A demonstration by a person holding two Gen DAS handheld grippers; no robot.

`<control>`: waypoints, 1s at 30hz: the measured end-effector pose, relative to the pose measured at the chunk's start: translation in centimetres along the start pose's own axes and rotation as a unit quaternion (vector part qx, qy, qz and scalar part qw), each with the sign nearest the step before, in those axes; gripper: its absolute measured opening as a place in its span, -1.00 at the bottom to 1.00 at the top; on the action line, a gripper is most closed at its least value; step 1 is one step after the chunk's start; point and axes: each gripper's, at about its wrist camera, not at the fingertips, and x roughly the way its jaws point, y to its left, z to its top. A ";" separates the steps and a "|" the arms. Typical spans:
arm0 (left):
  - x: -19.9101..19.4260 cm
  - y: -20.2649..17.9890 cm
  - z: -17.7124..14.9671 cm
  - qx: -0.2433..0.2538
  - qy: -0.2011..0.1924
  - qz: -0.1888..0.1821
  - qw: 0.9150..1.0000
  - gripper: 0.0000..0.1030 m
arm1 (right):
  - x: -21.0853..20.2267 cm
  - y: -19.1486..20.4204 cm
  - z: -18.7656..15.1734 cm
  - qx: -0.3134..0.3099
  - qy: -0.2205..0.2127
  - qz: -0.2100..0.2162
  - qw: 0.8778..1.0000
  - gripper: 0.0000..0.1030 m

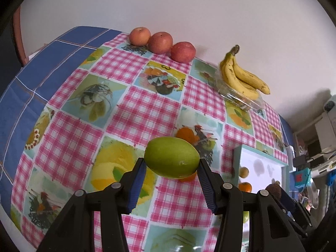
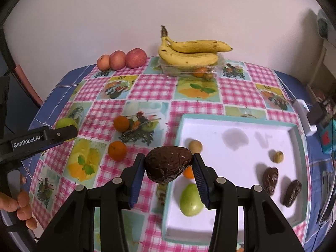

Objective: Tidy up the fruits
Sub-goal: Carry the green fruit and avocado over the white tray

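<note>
The right tongs [image 2: 169, 164] were clamped on a wrinkled dark avocado [image 2: 168, 163], held above the near-left rim of a white tray [image 2: 235, 124]. At 5 o'clock from it, a green fruit [image 2: 190, 201] lay inside the tray. The left tongs [image 1: 171, 163] were clamped on a green mango [image 1: 171, 157] above the checked worktop [image 1: 136, 113]. Farther off, at 12 o'clock, three apples [image 1: 160, 43] sat in a touching row, with bananas [image 1: 241, 73] on a clear box [image 1: 241, 98] at 1 o'clock.

Orange [image 2: 188, 172] partly hidden behind avocado [image 2: 168, 163]; tray [image 2: 231, 120] contents under bananas [image 2: 189, 52] blurred.
</note>
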 end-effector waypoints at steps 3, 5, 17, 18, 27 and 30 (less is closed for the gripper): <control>-0.1 -0.7 -0.7 0.003 0.004 -0.006 1.000 0.03 | -0.4 -1.2 -0.7 0.010 0.003 -0.015 1.000 -0.08; -0.2 -1.3 -1.1 0.008 0.006 -0.010 1.000 0.03 | -0.7 -2.5 -1.1 0.023 0.005 -0.022 0.999 -0.08; -0.1 -6.5 -2.7 0.061 0.022 -0.041 0.997 0.03 | -2.2 -10.8 -2.1 0.119 -0.003 -0.069 0.990 -0.08; -0.1 -7.1 -2.8 0.068 0.023 -0.043 0.996 0.03 | -2.4 -11.4 -2.2 0.127 -0.004 -0.072 0.989 -0.08; -0.2 -11.9 -4.9 0.129 0.045 -0.080 0.987 0.03 | -3.7 -15.9 -3.2 0.177 -0.013 -0.103 0.979 -0.08; -0.1 -13.6 -5.9 0.152 0.056 -0.088 0.983 0.03 | -3.9 -16.9 -3.5 0.189 -0.014 -0.108 0.976 -0.08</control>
